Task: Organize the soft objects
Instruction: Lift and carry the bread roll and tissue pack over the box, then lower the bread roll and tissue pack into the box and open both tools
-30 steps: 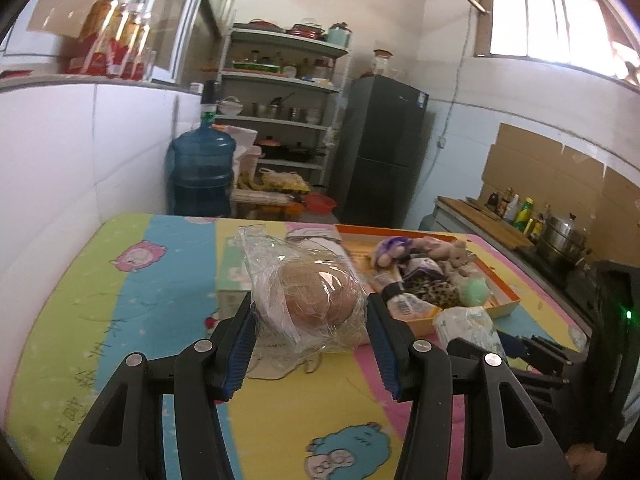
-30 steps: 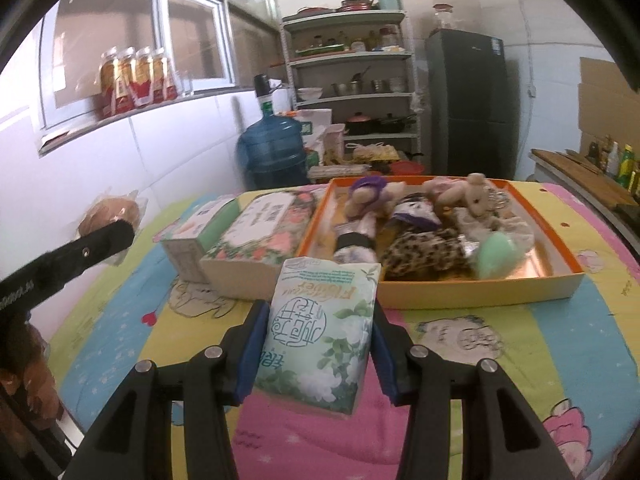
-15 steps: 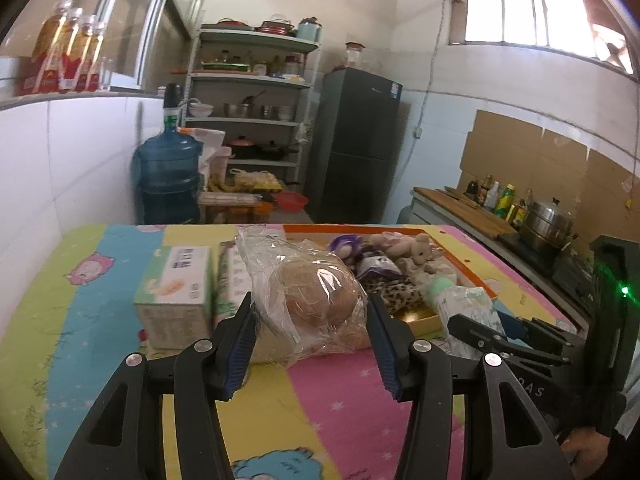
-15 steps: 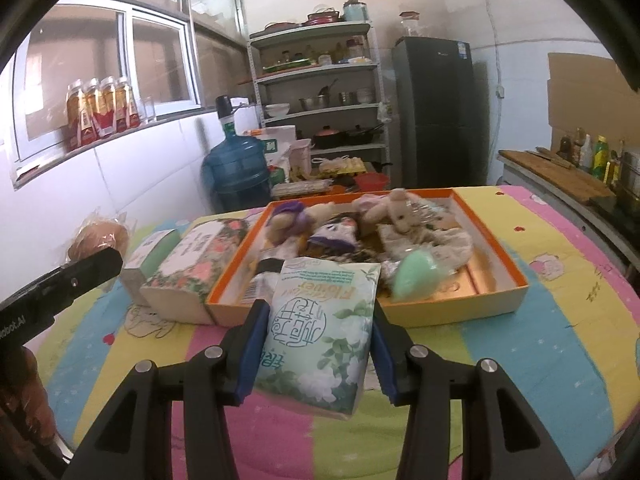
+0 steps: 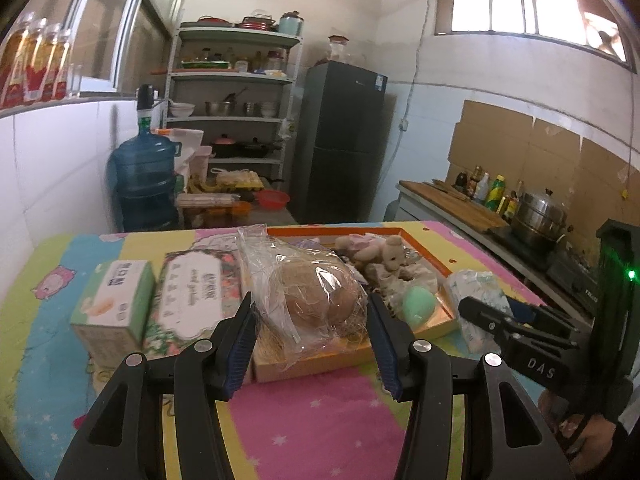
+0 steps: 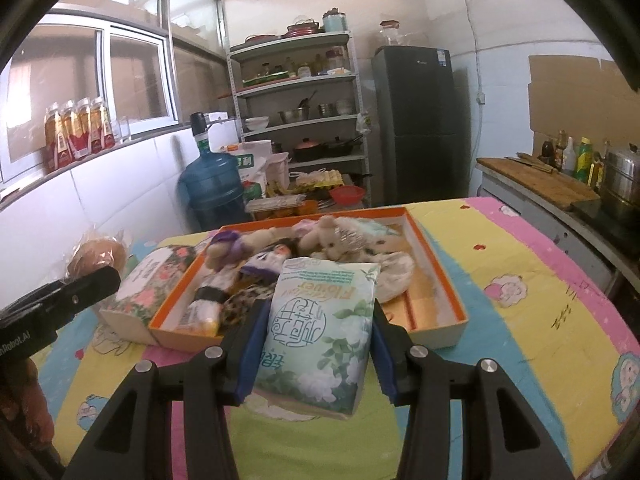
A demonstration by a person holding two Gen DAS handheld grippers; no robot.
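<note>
My left gripper [image 5: 311, 344] is shut on a bread bun in a clear plastic bag [image 5: 310, 294], held above the table in front of the orange tray [image 5: 434, 264]. My right gripper [image 6: 316, 354] is shut on a green and white tissue pack [image 6: 318, 330], held just before the orange tray [image 6: 440, 276]. The tray holds several plush toys [image 6: 320, 236] and a green egg-shaped toy [image 5: 418, 306]. The bagged bun also shows at the left of the right wrist view [image 6: 96, 254]. The tissue pack shows in the left wrist view [image 5: 476, 300].
Two tissue boxes, a green one [image 5: 116, 300] and a floral one [image 5: 196, 292], lie left of the tray on the colourful table mat [image 6: 520, 280]. A blue water jug [image 5: 142, 180], shelves [image 5: 232, 120] and a fridge [image 5: 340, 140] stand behind. A counter with a pot [image 5: 536, 216] is at the right.
Both grippers have swung right and toward the tray with their loads still held. The tray now sits straight ahead in both views.
</note>
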